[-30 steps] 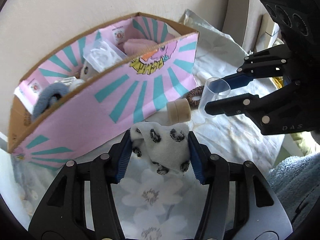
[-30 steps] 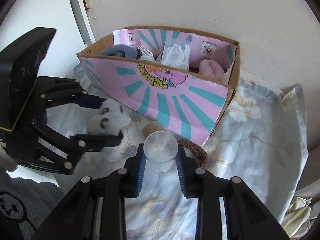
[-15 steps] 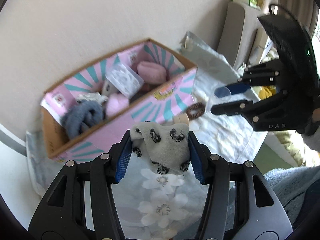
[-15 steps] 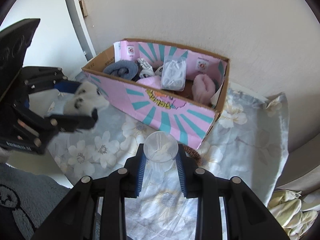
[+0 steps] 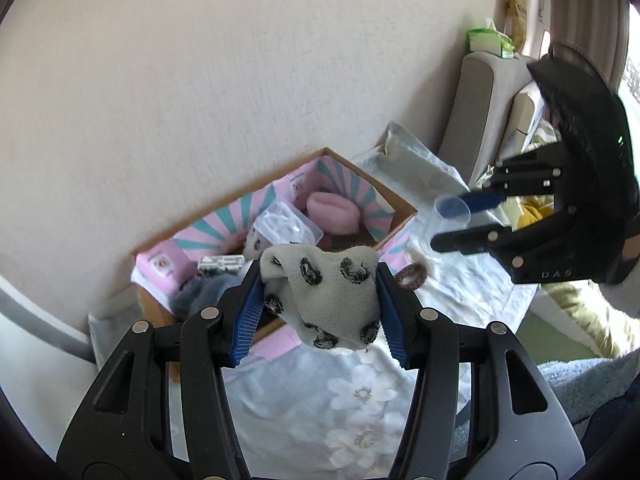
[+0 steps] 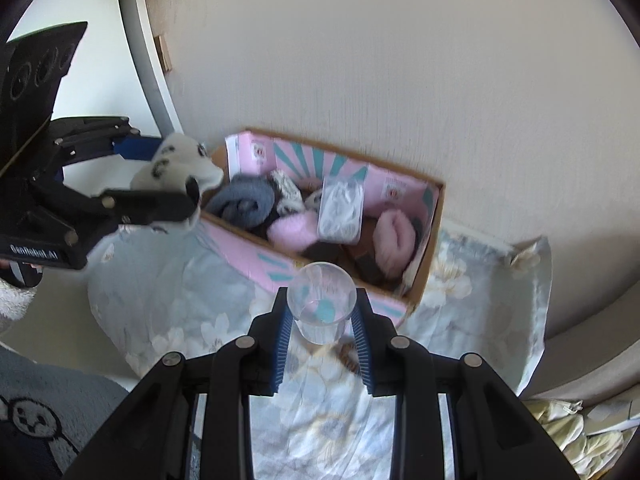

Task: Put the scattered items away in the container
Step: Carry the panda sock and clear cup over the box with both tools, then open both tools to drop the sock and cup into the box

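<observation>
Pink-teal box point(image 6: 304, 258), spotted sock point(image 5: 332, 296)

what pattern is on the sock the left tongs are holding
Pale grey-white sock with scattered black blotchy spots, clearest in the left wrist view.

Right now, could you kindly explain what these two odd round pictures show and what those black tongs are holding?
There is no robot: a person holds a pair of tongs in each hand, each with a fisheye camera looking along its fingers. The left camera's picture shows the left tongs clamped on a spotted sock; the right camera's shows the right tongs gripping a clear plastic cup. Below sits a pink cardboard box on a flowered cloth, already holding rolled socks. A brown hair tie lies outside it.
</observation>
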A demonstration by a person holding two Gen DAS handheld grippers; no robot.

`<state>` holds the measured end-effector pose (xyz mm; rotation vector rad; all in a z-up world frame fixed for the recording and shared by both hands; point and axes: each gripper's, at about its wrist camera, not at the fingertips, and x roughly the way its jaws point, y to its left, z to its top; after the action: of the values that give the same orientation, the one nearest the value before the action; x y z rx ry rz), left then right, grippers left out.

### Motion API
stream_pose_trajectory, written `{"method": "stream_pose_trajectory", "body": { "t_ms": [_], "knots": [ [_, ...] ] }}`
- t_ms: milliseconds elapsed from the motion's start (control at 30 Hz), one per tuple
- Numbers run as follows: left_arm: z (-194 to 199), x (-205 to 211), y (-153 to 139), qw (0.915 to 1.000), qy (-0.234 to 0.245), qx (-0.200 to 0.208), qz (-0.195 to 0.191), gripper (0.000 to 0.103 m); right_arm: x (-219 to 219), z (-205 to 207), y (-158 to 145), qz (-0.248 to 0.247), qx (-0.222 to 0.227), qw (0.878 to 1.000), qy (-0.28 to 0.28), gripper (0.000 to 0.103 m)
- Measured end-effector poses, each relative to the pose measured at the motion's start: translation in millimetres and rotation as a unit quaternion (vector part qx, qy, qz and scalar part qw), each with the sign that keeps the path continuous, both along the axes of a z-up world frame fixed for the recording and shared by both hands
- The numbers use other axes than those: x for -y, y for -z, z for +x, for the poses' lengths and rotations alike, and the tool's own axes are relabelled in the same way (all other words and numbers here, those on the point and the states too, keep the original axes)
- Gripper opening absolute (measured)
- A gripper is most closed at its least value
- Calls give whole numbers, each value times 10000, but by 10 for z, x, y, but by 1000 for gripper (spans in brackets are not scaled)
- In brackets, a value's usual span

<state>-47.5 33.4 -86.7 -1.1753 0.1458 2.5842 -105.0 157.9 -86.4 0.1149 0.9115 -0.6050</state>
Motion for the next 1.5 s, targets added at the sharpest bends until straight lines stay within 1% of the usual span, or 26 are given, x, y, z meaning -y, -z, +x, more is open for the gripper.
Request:
{"method": "stream_pose_trajectory", "body": {
  "t_ms": [133,200,267,400,500,600,633,733,833,933,1100,1333,1400,1433,1467,1500],
  "knots": [
    [-165,125,-28,9996,-3,172,240,50,33,186,-169,-215,18,9997,-107,27],
    [-255,193,-19,9991,-64,259,339,50,71,275,-223,-241,-5,9996,-144,27],
    [-368,271,17,9979,-199,432,446,50,146,363,-272,-185,62,9997,-150,27],
    [-558,432,107,9949,-476,666,597,50,338,496,-305,245,324,9991,-95,27],
    [-650,501,189,9936,-604,784,541,50,471,605,-257,486,319,9983,58,27],
    [-724,545,297,9924,-701,920,424,50,573,745,-151,392,-61,9987,325,27],
    [-761,558,349,9919,-737,986,317,50,607,788,-113,422,-126,9985,338,27],
    [-824,590,442,9910,-779,1085,125,50,722,878,-4,747,-143,9963,409,27],
    [-885,639,516,9897,-850,1152,34,50,774,937,92,892,-258,9947,436,27],
    [-933,685,582,9880,-927,1232,21,50,804,973,171,963,-377,9937,429,27],
    [-979,714,701,9861,-959,1356,43,50,863,975,248,1090,-362,9921,502,27],
    [-1033,682,758,9857,-921,1412,38,50,905,1013,299,1131,-433,9915,469,27],
    [-1049,673,764,9855,-890,1444,77,55,916,1018,311,1157,-452,9912,463,27],
    [-1062,673,759,9858,-889,1419,135,64,919,1019,315,1176,-440,9911,451,27],
    [-1069,675,759,9855,-895,1430,177,78,921,1019,317,1200,-416,9910,428,35],
    [-1079,685,756,9848,-952,1441,207,84,924,1019,320,1210,-415,9909,430,45]
  ]
}}
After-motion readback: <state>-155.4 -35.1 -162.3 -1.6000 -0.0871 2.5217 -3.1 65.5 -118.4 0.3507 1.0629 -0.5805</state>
